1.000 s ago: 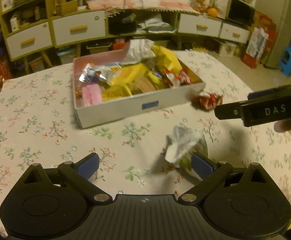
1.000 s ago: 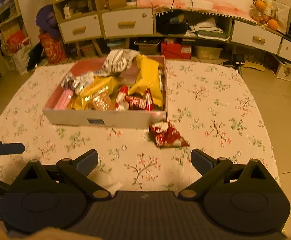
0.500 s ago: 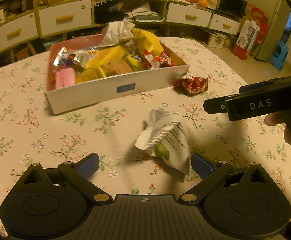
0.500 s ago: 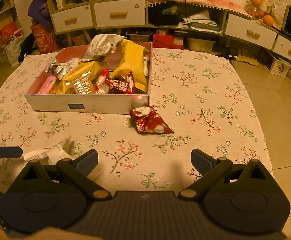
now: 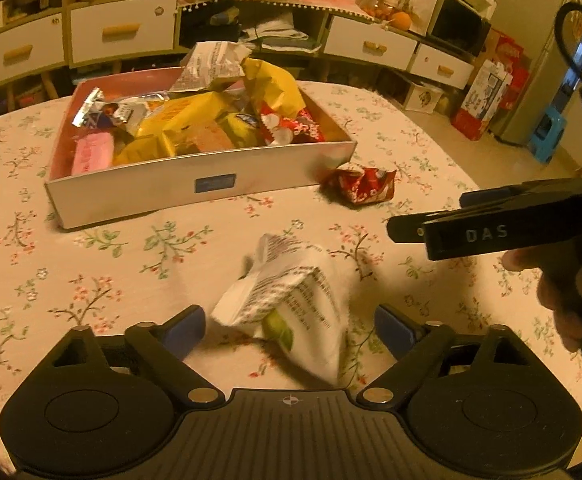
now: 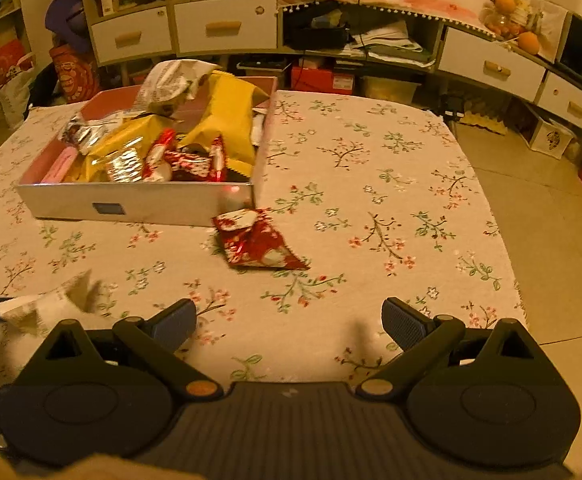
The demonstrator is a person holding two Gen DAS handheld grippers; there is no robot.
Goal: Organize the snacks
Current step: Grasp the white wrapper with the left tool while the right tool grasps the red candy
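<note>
Left gripper (image 5: 289,330), jaws closing, straddles a crumpled white snack packet (image 5: 291,304) on the near tablecloth (image 5: 91,264), pads not yet touching. The packet looks light, soft and crinkly; pinch its bunched middle. Right gripper (image 6: 289,320) open and empty, the red packet (image 6: 257,242) lying just beyond by the snack box (image 6: 139,202).

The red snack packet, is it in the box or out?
Out. The red snack packet lies on the flowery tablecloth, just beside the box's front corner.

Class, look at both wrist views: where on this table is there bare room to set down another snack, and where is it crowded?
Free: the floral tablecloth right of the snack box, out to the table's edge. Crowded: the box itself, heaped with packets, the red packet at its corner, and the white packet between the closing left gripper.
</note>
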